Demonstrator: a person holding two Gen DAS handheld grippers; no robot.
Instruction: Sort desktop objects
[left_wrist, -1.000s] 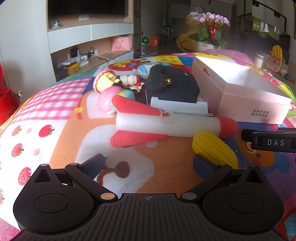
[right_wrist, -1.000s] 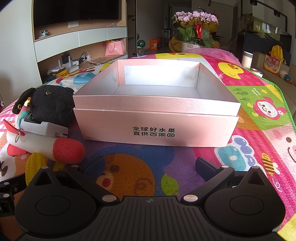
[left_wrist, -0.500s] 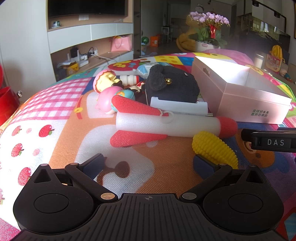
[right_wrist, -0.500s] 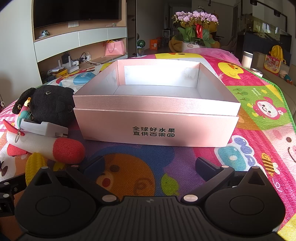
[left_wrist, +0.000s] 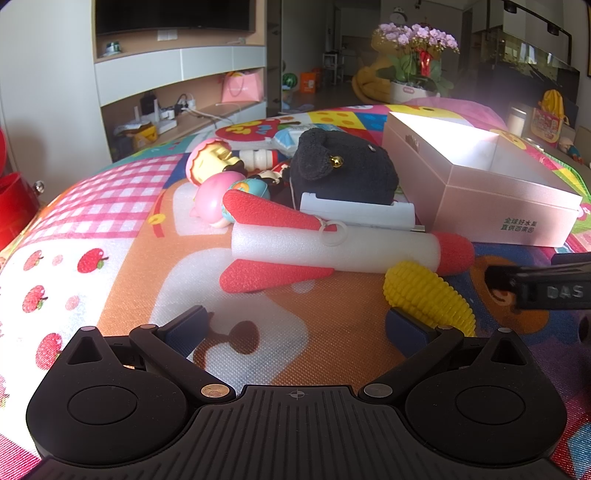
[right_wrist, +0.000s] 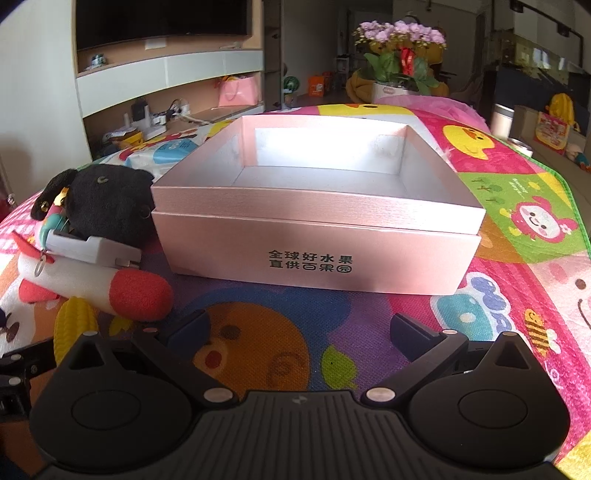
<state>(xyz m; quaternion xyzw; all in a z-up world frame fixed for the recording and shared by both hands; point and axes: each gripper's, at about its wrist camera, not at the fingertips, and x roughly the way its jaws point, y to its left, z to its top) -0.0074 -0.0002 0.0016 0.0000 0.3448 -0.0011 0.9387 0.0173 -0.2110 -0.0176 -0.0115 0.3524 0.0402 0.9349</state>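
Observation:
A pile of toys lies on the colourful mat (left_wrist: 110, 229): a white foam rocket (left_wrist: 332, 247) with red nose and fins, a yellow toy corn (left_wrist: 428, 295), a black plush (left_wrist: 343, 171), a white flat gadget (left_wrist: 356, 214) and small figurines (left_wrist: 218, 173). My left gripper (left_wrist: 297, 330) stands open in front of the rocket, its right finger next to the corn. An empty pink box (right_wrist: 317, 236) sits ahead of my right gripper (right_wrist: 299, 332), which is open and holds nothing. The rocket (right_wrist: 99, 284), corn (right_wrist: 74, 325) and plush (right_wrist: 107, 206) show at the right view's left.
The right gripper's black body (left_wrist: 546, 288) pokes in at the left view's right edge. The pink box (left_wrist: 480, 184) stands right of the pile. Behind the mat are a shelf unit (left_wrist: 177, 85) and a flower pot (right_wrist: 399, 70).

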